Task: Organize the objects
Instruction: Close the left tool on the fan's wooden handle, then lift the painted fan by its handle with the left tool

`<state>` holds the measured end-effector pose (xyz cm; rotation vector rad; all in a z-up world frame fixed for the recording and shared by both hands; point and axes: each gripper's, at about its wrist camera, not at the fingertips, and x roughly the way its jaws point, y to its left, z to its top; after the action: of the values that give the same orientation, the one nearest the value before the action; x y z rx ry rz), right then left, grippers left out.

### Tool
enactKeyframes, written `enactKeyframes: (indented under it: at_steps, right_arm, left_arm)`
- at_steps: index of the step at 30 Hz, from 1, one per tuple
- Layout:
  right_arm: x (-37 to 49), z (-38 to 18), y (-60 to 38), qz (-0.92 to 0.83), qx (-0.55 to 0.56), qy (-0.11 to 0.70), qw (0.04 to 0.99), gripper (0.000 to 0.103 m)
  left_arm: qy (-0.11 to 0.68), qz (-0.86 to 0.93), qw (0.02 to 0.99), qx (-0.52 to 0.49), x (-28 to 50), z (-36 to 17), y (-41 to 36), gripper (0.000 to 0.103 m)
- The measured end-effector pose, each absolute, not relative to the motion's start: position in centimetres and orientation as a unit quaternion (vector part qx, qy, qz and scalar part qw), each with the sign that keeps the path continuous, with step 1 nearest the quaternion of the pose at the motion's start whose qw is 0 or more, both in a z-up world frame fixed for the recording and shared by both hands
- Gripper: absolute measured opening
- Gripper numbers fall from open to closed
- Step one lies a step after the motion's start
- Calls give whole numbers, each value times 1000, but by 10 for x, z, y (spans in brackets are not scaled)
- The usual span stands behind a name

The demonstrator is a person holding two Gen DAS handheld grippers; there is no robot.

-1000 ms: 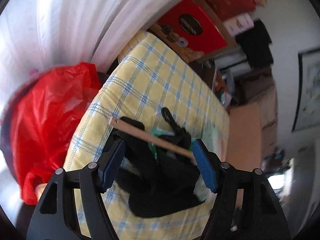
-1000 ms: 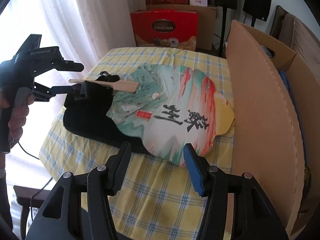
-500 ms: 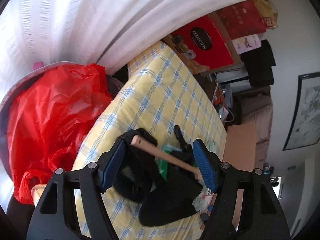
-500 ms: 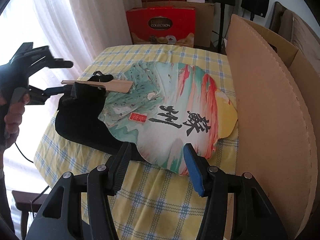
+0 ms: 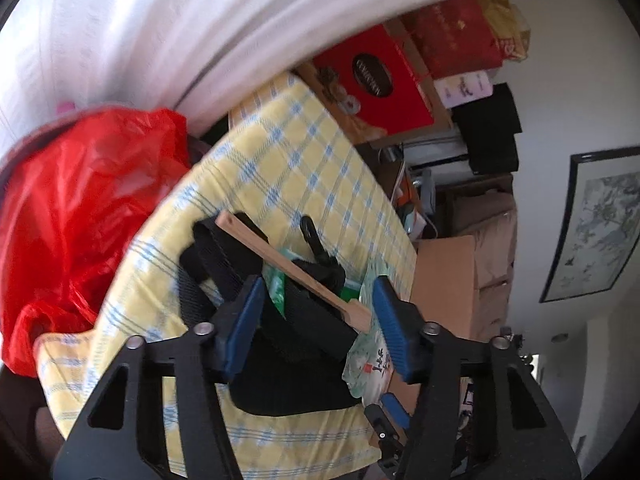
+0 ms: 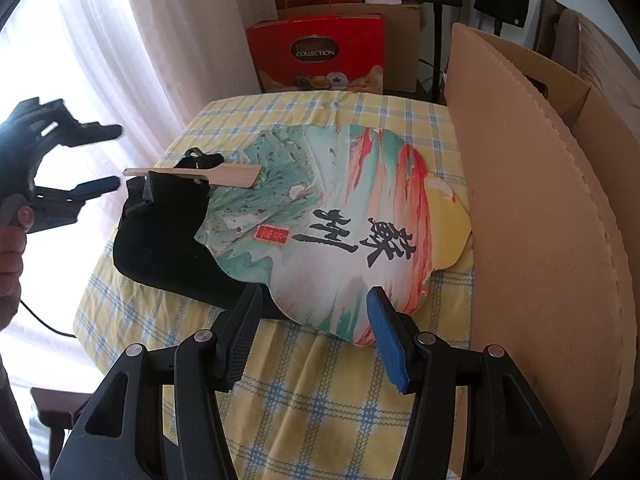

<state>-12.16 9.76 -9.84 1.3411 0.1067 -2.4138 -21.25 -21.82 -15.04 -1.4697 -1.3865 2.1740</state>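
Note:
A painted paper fan (image 6: 340, 220) with black characters lies on the yellow checked table (image 6: 320, 392). Its wooden handle (image 6: 192, 174) points left and rests on a black bag (image 6: 164, 248). My left gripper (image 6: 108, 160) is open at the table's left edge, with the handle tip just in front of its fingers. In the left wrist view the handle (image 5: 292, 272) runs across between the open fingers, whose midpoint (image 5: 316, 320) is over the black bag (image 5: 288, 368). My right gripper (image 6: 312, 332) is open and empty at the fan's near edge.
A large cardboard sheet (image 6: 540, 240) stands along the table's right side. A red gift box (image 6: 316, 56) and cartons stand behind the table. A red plastic bag (image 5: 76, 220) sits left of the table below a white curtain (image 5: 160, 32).
My left gripper pulled back and tilted, then came forward so the handle lies between its fingers again. My right gripper edged closer to the fan. The fan and bag have not moved.

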Motion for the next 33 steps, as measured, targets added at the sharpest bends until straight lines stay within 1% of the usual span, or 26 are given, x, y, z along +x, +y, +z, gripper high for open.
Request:
enactKeyframes:
  at_steps: [1, 6, 13, 20, 21, 22, 23, 24, 25, 31, 33]
  right_arm:
    - [-121, -99, 98, -858, 477, 37, 187, 56]
    - [-120, -100, 98, -858, 477, 35, 187, 56]
    - [-121, -102, 100, -858, 479, 25, 186, 56]
    - [-120, -106, 99, -857, 480, 22, 184, 56]
    - [-120, -106, 99, -857, 480, 21, 185, 56]
    - [-120, -106, 100, -857, 480, 20, 185, 56]
    - [-120, -106, 99, -857, 480, 19, 186, 56]
    - [-119, -106, 100, -857, 480, 18, 186, 56]
    - [-118, -105, 100, -857, 479, 17, 188, 56]
    - [-109, -104, 100, -857, 476, 24, 195, 56]
    - [-107, -105, 104, -852, 482, 7, 205, 56]
  left_arm:
    - [-468, 726, 86, -497, -214, -154, -216, 45]
    - [-507, 702, 79, -494, -218, -171, -207, 45]
    - [-535, 702, 46, -467, -225, -180, -200, 43]
    - [-552, 693, 23, -463, -233, -194, -194, 42]
    - [-554, 692, 20, -463, -233, -196, -193, 37]
    - [-554, 691, 17, -464, -234, -198, -194, 29]
    - [-557, 689, 13, -464, -235, -200, -194, 25]
    - [-559, 688, 11, -463, -235, -201, -195, 16]
    - [-562, 686, 9, -462, -235, -202, -196, 13]
    - [-593, 674, 24, -439, -228, -200, -202, 11]
    - [-595, 676, 34, -433, -226, -192, -203, 10]
